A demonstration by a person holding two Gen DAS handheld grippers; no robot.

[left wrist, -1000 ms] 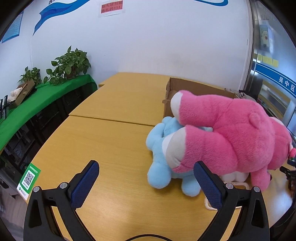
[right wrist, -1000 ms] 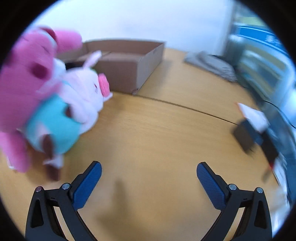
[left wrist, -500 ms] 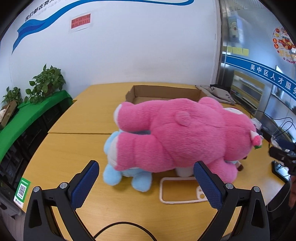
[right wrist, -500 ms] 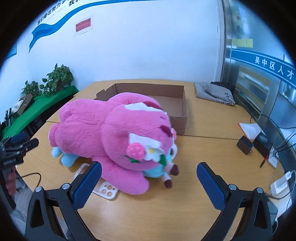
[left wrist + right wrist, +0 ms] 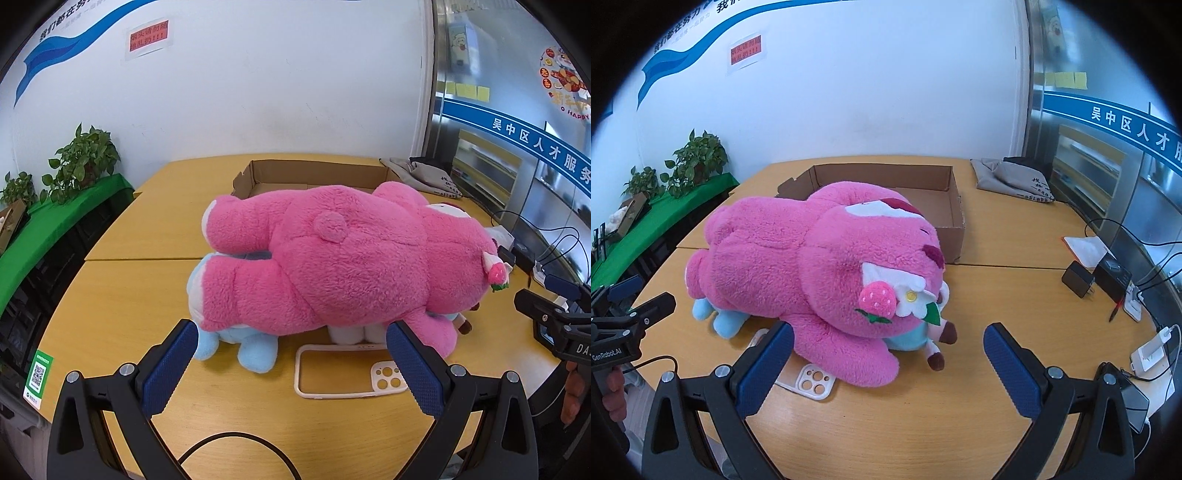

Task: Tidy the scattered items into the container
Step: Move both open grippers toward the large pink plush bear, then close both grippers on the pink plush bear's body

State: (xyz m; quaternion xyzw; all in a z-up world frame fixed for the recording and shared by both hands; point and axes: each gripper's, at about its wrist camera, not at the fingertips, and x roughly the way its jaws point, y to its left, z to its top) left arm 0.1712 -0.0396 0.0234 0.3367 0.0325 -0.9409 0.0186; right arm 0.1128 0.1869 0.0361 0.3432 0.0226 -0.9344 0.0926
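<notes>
A big pink plush bear (image 5: 340, 258) (image 5: 812, 266) lies on its side on the wooden table, on top of a light blue plush toy (image 5: 255, 350) (image 5: 720, 321) and a smaller pale plush with brown feet (image 5: 938, 347). A clear phone case (image 5: 347, 373) (image 5: 812, 382) lies flat at the bear's near side. Behind the pile stands an open, shallow cardboard box (image 5: 314, 177) (image 5: 923, 184). My left gripper (image 5: 291, 369) is open, short of the toys. My right gripper (image 5: 888, 369) is open too, nothing between its fingers.
A grey cloth bag (image 5: 1015, 177) lies at the back right. Chargers, cables and a black adapter (image 5: 1078, 278) crowd the right table edge. Potted plants (image 5: 81, 158) sit on a green-covered shelf at left. Each view shows the other gripper at its side edge.
Both views have swung from close beside the toys to a higher, farther look at the whole pile. The toys and box have not moved. Both grippers stayed open.
</notes>
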